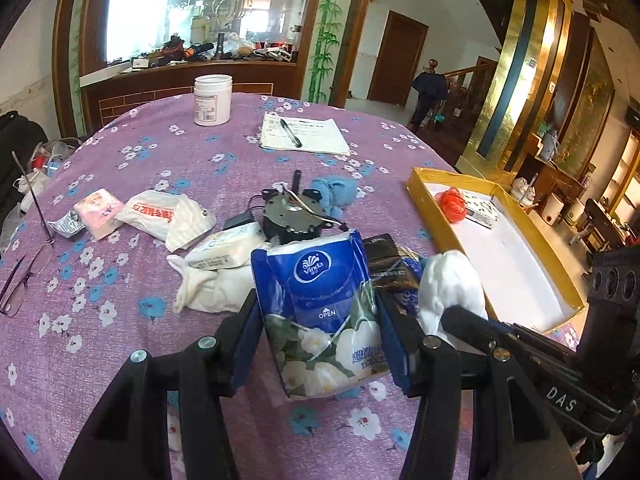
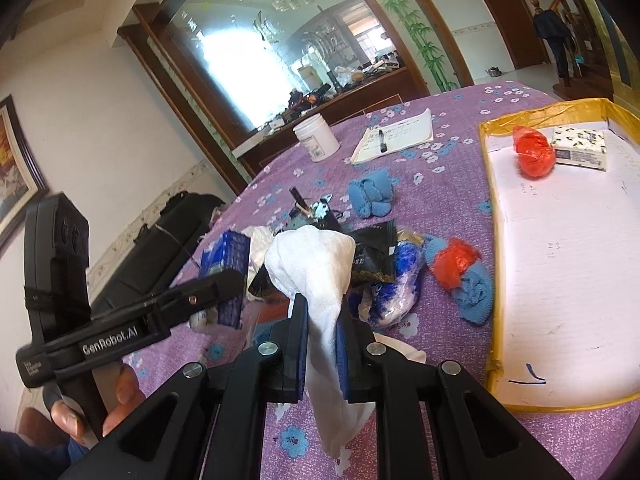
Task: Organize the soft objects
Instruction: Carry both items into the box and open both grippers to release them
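We have both tongs loaded; left tongs (image 1: 320, 340) pinch a blue tissue pack (image 1: 320, 312) by its two sides, lifted just over the worktop (image 1: 120, 360); right tongs (image 2: 322, 344) are clamped narrow on a white cloth (image 2: 320, 276), which droops below the pads and bunches above them. Tissue pack looks light and squashy with a slick plastic wrap, so we'd judge it could slide; grip mid-body across the width seems right. Cloth is limp and light, won't slip much, but the hanging tail may drag over clutter; a hold nearer the middle would carry cleaner. Yellow-rimmed tray (image 2: 490, 240) sits just right of the pile, already holding a red bag (image 2: 534, 152) and a small tissue box (image 2: 580, 148); likely the drop spot. Surface is a purple flowered cloth, soft, a bit wrinkled; also a motor (image 1: 292, 216), blue sock (image 2: 370, 194), white jar (image 1: 213, 100), notepad (image 1: 304, 132) with pen; room has a big mirror, wooden door, staircase.
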`<control>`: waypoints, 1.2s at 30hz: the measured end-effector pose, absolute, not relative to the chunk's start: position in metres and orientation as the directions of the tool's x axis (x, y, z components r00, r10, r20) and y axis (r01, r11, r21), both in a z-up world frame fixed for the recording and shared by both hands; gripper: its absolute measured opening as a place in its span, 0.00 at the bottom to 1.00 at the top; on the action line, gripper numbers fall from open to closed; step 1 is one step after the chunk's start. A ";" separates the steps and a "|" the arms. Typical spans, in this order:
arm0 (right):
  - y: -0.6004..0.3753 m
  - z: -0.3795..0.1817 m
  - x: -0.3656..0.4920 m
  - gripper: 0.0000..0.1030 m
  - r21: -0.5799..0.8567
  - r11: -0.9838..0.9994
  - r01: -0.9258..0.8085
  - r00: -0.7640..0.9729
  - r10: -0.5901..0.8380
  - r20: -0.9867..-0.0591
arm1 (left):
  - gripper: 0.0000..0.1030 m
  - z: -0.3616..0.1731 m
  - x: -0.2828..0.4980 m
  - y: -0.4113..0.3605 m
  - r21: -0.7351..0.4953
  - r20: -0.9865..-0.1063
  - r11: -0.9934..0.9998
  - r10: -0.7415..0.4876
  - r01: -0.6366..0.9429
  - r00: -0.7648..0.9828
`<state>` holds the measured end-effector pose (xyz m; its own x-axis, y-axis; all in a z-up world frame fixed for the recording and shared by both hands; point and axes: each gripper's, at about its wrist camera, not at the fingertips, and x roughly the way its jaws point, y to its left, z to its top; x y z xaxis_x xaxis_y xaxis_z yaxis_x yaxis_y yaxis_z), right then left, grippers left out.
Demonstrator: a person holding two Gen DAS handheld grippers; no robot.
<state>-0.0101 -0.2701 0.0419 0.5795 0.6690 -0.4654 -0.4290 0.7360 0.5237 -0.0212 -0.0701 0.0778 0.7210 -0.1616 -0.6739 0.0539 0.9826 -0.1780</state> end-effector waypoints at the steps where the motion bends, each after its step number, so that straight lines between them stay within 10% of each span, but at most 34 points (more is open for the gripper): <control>1: -0.275 0.043 -0.011 0.13 0.539 0.729 -0.422 0.583 0.673 -0.455 | 0.52 0.079 -0.022 -0.072 -0.175 -0.674 0.983 -0.162 0.057 0.721; 19: -0.400 0.092 -0.032 0.15 0.633 0.730 -0.258 0.776 0.547 -0.315 | 0.53 0.111 -0.004 -0.169 -0.146 -0.661 0.954 -0.291 0.262 0.692; 36: -0.483 0.099 0.047 0.15 0.660 0.748 0.069 0.806 0.348 -0.479 | 0.53 0.084 0.098 -0.268 -0.182 -0.725 0.926 -0.354 0.332 0.591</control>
<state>0.0469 -0.4827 0.0993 0.8059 0.3476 -0.4793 0.0694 0.7484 0.6596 0.0984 -0.2679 0.0836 0.5913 -0.3539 -0.7247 0.3316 0.9258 -0.1815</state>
